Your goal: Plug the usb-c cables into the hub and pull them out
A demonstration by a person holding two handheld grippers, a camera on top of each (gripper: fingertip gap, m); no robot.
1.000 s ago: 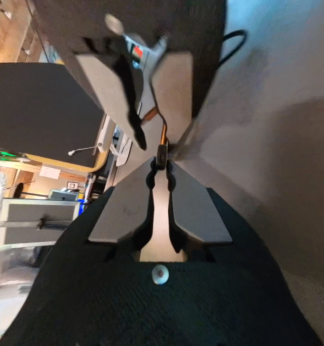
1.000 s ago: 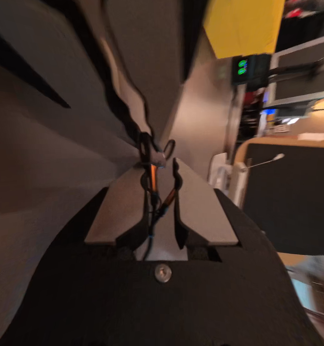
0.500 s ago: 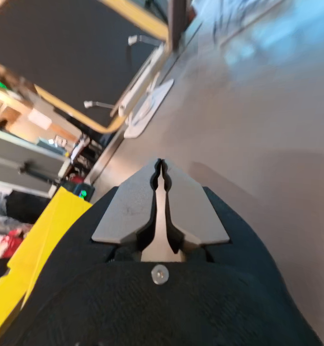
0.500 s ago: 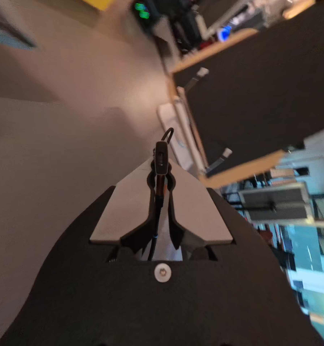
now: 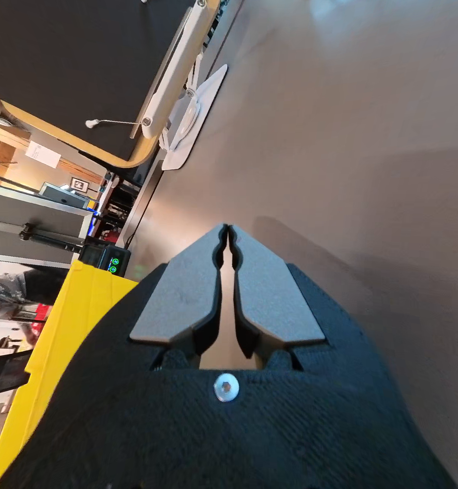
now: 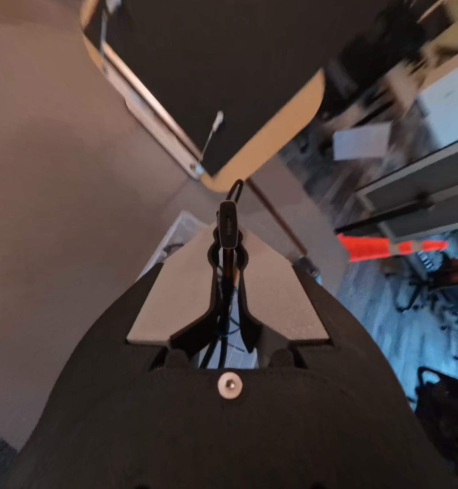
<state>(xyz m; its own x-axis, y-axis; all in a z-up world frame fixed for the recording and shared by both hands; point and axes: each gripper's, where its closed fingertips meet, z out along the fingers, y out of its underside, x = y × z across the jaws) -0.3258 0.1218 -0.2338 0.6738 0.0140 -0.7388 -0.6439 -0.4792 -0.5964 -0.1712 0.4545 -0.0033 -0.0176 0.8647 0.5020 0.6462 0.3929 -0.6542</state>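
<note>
In the right wrist view my right gripper [image 6: 228,232] is shut on a small dark hub [image 6: 228,225], seen edge-on and sticking out past the fingertips. A thin black cable [image 6: 236,189] loops out of its far end. An orange-sleeved cable [image 6: 227,264] and dark cables run back from it between the fingers. In the left wrist view my left gripper [image 5: 228,228] is shut and empty, held above the grey table [image 5: 328,158]. No hub or cable shows in that view.
A black panel with a rounded wooden edge [image 5: 64,66] stands at the table's back, also in the right wrist view [image 6: 222,66]. A white stand base [image 5: 196,111] lies beside it. A yellow box [image 5: 64,330] and a black device with green lights [image 5: 113,264] are at the left.
My left gripper has let go of the hub, shut empty and swung away. My right gripper has closed on the hub and swung it toward the table's edge.
</note>
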